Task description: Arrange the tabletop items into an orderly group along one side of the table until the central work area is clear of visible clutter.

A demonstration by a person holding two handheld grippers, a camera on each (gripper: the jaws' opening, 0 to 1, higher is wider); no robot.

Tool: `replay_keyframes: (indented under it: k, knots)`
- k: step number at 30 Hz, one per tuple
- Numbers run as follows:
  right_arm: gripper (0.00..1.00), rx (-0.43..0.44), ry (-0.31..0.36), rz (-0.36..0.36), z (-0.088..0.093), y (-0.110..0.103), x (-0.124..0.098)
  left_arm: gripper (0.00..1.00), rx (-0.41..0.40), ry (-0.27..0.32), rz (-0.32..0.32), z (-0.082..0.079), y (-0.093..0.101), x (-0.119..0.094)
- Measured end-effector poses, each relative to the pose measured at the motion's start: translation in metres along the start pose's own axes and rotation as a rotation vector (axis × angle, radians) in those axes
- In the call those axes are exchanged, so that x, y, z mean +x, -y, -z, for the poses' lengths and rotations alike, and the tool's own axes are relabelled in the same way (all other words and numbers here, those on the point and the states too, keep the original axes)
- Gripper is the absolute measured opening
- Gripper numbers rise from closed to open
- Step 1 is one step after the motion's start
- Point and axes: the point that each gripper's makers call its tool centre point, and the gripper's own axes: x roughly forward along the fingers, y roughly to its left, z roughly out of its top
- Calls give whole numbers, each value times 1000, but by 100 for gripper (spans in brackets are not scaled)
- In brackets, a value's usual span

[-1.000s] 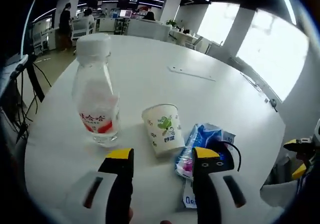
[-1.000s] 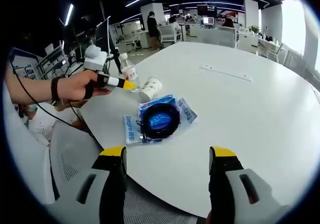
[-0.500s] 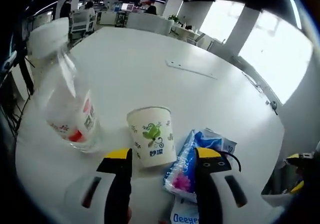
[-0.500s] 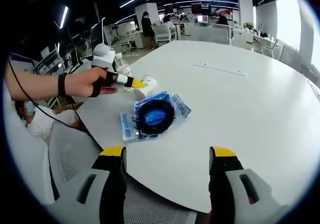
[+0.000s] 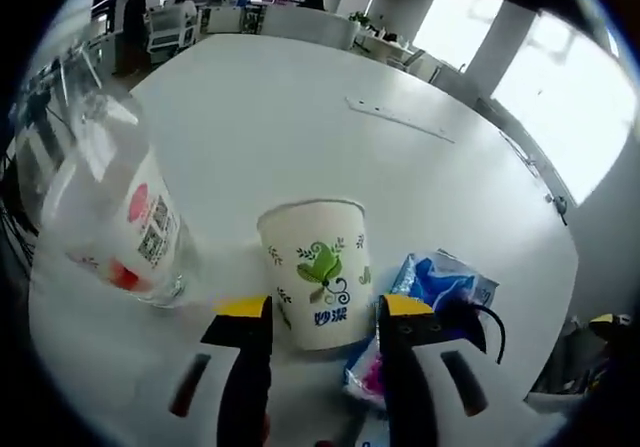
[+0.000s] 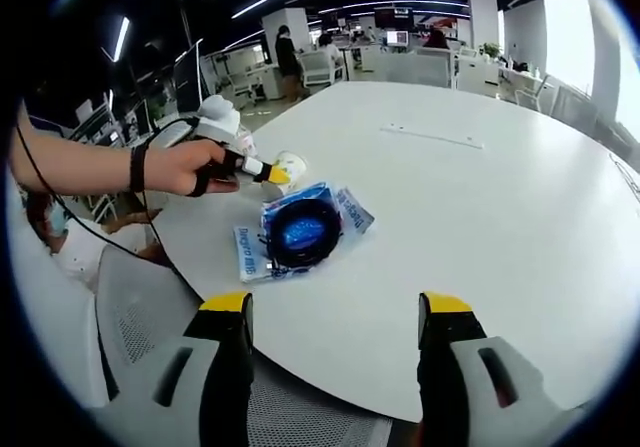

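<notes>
the left gripper [image 5: 315, 312] has closed in on the paper cup [image 5: 317, 270] over the last second, and its spread jaws now flank the cup's base without pinching it. the cup stands near the surface [image 5: 300, 127] edge, between the water bottle [image 5: 110, 217] and the blue packet [image 5: 435, 292]. the right gripper [image 6: 335, 312] hangs back, spread and empty. a grasp looks imminent.

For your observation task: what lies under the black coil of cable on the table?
The cable lies on blue plastic packets, which stick out at both sides, one with printed lettering. Whatever sits directly beneath the coil's middle is covered. The paper cup stands beside them.
</notes>
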Motion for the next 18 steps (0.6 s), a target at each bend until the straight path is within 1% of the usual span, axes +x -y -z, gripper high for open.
replay_keyframes:
  k: [6, 12, 17, 18]
  knots:
    - [66, -6, -2, -4, -1, -1, 1, 36, 24, -5, 3, 2, 1, -3]
    - [66, -15, 1, -10, -4, -3, 3, 35, 27, 7, 3, 2, -3, -12]
    - [65, -13, 10, -18, -7, -3, 5, 35, 98, 18, 4, 4, -4, -24]
    - [65, -12, 12, -23, -8, -4, 6, 35, 106, 20, 3, 4, -5, -24]
